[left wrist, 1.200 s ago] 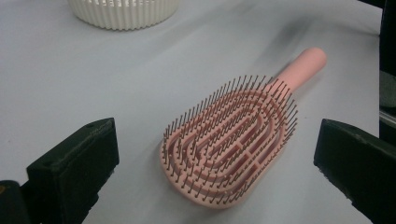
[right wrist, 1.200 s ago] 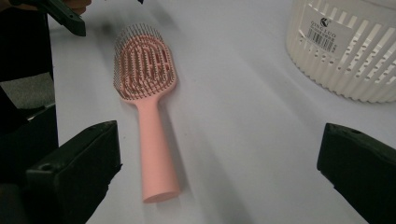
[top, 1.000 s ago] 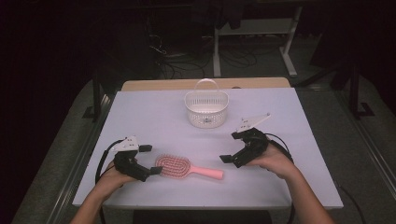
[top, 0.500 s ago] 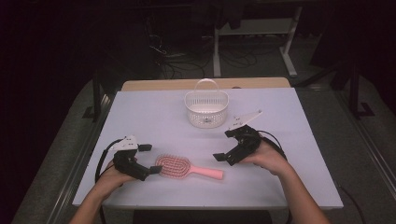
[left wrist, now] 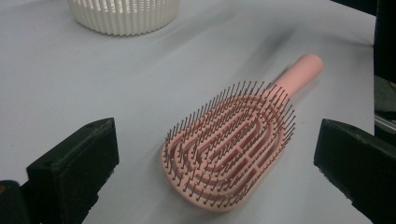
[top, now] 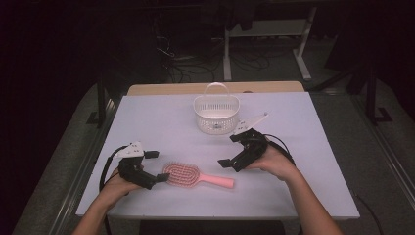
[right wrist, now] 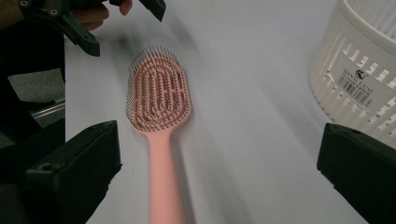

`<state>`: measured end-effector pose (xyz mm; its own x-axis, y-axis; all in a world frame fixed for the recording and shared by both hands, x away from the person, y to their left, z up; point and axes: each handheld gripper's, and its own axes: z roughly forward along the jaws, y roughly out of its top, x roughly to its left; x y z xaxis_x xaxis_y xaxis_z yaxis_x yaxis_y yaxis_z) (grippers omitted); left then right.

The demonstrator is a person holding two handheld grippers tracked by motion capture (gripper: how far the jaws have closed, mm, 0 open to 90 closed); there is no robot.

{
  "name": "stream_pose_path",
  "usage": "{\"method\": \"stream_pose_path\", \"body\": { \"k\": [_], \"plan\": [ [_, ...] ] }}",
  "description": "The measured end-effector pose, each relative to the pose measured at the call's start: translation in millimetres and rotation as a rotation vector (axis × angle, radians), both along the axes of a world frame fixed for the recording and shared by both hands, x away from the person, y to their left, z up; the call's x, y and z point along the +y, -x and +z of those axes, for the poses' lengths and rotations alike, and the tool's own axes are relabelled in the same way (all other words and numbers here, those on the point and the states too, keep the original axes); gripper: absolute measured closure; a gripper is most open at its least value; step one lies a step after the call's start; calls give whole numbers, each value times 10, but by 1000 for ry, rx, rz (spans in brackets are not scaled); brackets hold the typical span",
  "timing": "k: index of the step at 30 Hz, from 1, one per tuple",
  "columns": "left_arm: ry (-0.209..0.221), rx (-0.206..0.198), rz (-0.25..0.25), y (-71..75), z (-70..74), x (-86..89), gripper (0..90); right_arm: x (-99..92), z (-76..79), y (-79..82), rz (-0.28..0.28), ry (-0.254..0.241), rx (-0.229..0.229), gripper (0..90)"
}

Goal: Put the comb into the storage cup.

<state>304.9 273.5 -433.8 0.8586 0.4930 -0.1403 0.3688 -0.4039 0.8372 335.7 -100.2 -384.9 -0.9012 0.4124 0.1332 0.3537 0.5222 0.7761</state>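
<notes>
High view: a pink plastic paddle hairbrush (top: 192, 176) lies flat on the pale lavender table top (top: 161, 117), bristles up, near the front edge, its oval head to the left and its straight handle to the right. The left gripper (top: 157, 168) sits just beside the brush head, its jaws spread wide and holding nothing; in the left gripper view the head lies between the two black jaws, not touching either. The right gripper (top: 228, 159) hangs just above and beyond the end of the handle, tilted down toward it, jaws likewise spread and empty. In the right gripper view the handle runs up between the two jaws from the bottom edge, with the left gripper at the far end of the brush. A white slatted plastic basket with a hoop handle (top: 216, 113) stands well behind the brush, near the middle of the table, close to the right gripper.
</notes>
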Motion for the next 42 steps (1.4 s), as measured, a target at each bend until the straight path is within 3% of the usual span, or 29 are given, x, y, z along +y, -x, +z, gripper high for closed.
{"method": "stream_pose_path", "body": {
  "k": [28, 36, 42],
  "plan": [
    [9, 0, -2, 3, 8, 2, 2, 372, 102, -121, 57, 6, -11, 0],
    [7, -4, 0, 2, 12, 13, 2, 425, 79, -95, 68, 31, -12, 0],
    [7, -3, -3, 5, 11, 12, 2, 484, 42, -75, 87, 84, -3, 0]
  ]
}}
